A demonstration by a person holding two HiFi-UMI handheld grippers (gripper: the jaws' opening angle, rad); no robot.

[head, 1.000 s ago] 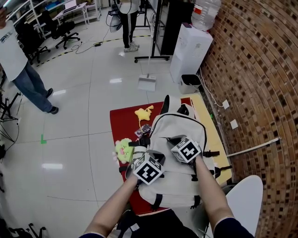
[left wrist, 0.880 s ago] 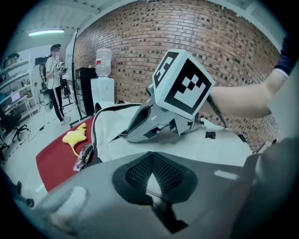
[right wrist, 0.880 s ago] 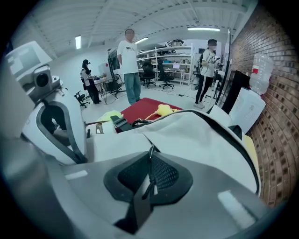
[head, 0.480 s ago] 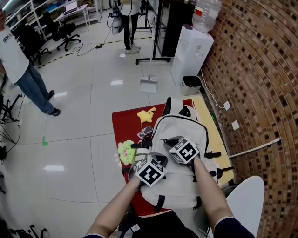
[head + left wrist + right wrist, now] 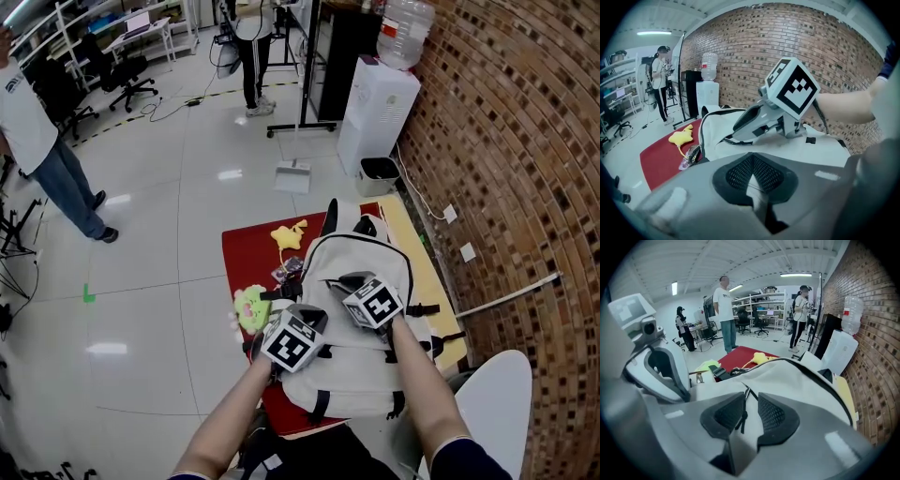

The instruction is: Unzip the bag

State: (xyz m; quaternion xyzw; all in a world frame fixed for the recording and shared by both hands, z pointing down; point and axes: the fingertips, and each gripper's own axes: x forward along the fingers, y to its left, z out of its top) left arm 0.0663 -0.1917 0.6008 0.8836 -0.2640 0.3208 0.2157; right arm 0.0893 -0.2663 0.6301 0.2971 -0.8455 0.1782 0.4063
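Observation:
A white backpack (image 5: 361,361) with black zip lines lies on a red mat (image 5: 246,253). Both grippers rest on its middle. My left gripper (image 5: 309,317) sits at the bag's left side; in the left gripper view its jaws (image 5: 751,161) are closed on a fold of white backpack fabric. My right gripper (image 5: 345,286) is just to the right of it. In the right gripper view its jaws (image 5: 750,406) are opening. A black zipper pull (image 5: 740,416) hangs loose in the gap between them, and the pads do not press on it.
A yellow plush toy (image 5: 290,232), a green plush toy (image 5: 249,307) and a small packet (image 5: 288,270) lie on the mat left of the bag. A water dispenser (image 5: 375,108) and a dustpan (image 5: 292,175) stand beyond. A brick wall (image 5: 525,169) runs on the right. People stand farther off.
Both grippers stay on the middle of the backpack. The left gripper has shifted slightly to the left. The bag and the toys have not moved.

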